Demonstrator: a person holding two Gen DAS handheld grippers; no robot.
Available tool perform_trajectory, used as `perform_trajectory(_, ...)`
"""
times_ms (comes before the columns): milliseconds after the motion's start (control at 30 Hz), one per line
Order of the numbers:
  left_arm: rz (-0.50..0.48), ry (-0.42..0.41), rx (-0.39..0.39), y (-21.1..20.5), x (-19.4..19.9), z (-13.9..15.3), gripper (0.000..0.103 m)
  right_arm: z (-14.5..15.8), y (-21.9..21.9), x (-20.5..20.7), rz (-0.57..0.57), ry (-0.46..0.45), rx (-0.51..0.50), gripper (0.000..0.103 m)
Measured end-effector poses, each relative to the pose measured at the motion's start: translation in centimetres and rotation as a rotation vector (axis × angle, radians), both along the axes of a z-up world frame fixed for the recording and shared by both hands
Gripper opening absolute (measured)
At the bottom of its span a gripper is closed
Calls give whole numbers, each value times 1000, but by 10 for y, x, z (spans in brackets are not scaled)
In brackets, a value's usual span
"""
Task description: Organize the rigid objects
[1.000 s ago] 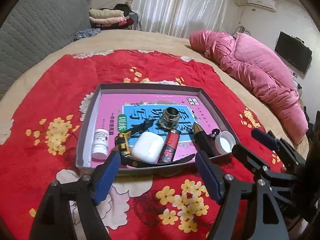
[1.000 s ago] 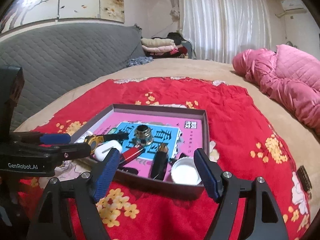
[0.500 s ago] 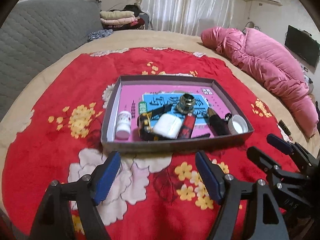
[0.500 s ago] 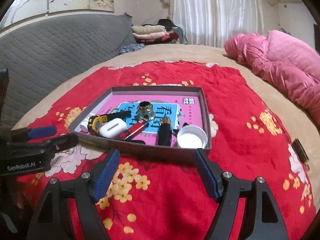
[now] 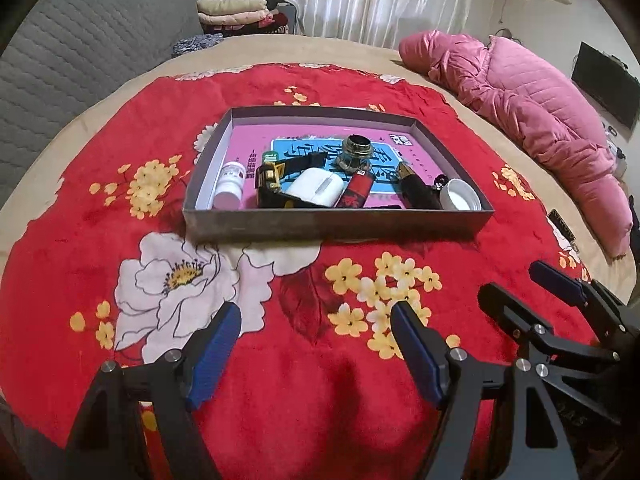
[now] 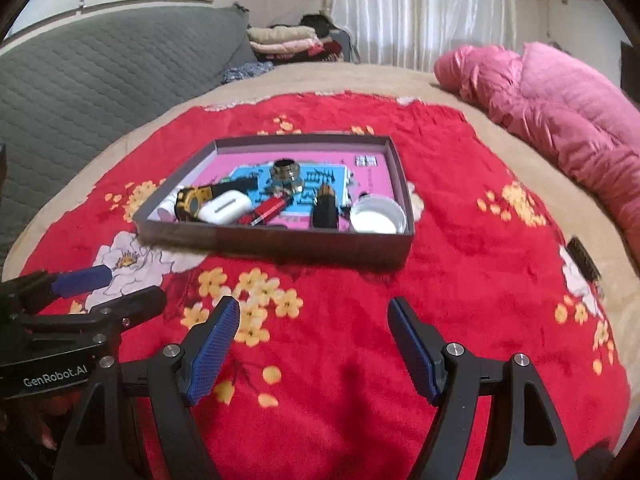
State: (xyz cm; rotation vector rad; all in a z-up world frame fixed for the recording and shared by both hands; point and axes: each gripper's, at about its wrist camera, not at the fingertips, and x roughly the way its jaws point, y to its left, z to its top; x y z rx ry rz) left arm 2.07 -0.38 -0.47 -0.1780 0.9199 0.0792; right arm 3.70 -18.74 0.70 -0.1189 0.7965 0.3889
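Observation:
A shallow grey tray [image 5: 336,224] with a pink printed floor lies on the red flowered blanket. In it are a white pill bottle [image 5: 229,184], a yellow-black tape measure [image 5: 270,180], a white earbud case [image 5: 318,188], a red lighter [image 5: 356,192], a brass-rimmed jar [image 5: 355,154], a black cylinder [image 5: 414,188] and a white cap [image 5: 460,200]. My left gripper [image 5: 316,344] is open and empty over the blanket, well short of the tray's near wall. My right gripper [image 6: 314,332] is open and empty too, beside the left gripper [image 6: 132,290], facing the tray [image 6: 280,240].
A pink quilted duvet [image 5: 520,100] is heaped at the right of the bed. A grey padded headboard [image 5: 80,60] runs along the left, with folded clothes [image 5: 240,12] behind. A small dark tag [image 6: 584,264] lies at the blanket's right edge.
Both grippers have drawn back from the tray, which now lies farther off with a wide strip of blanket in front. The things in the tray have not moved.

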Motion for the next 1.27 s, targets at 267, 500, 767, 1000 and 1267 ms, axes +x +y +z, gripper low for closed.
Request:
perform_trajectory(267, 14, -6, 38, 1, -3, 1, 77, -3, -4, -5, -10, 27, 3, 78)
perform_trajectory(500, 9, -2, 13, 2, -2, 1, 77, -6, -4, -4, -2, 47, 3, 78)
perform_trajectory(767, 19, 16, 23, 1, -1, -5, 77, -14, -3, -1, 6, 70, 5, 78)
perform_trajectory(1000, 5, 7, 19, -2, -1, -5, 76, -19, 0, 0, 22, 74, 0, 78)
perform_trajectory(1267, 19, 5, 15, 1, 0, -7, 76, -21, 2, 1, 27, 74, 1, 78)
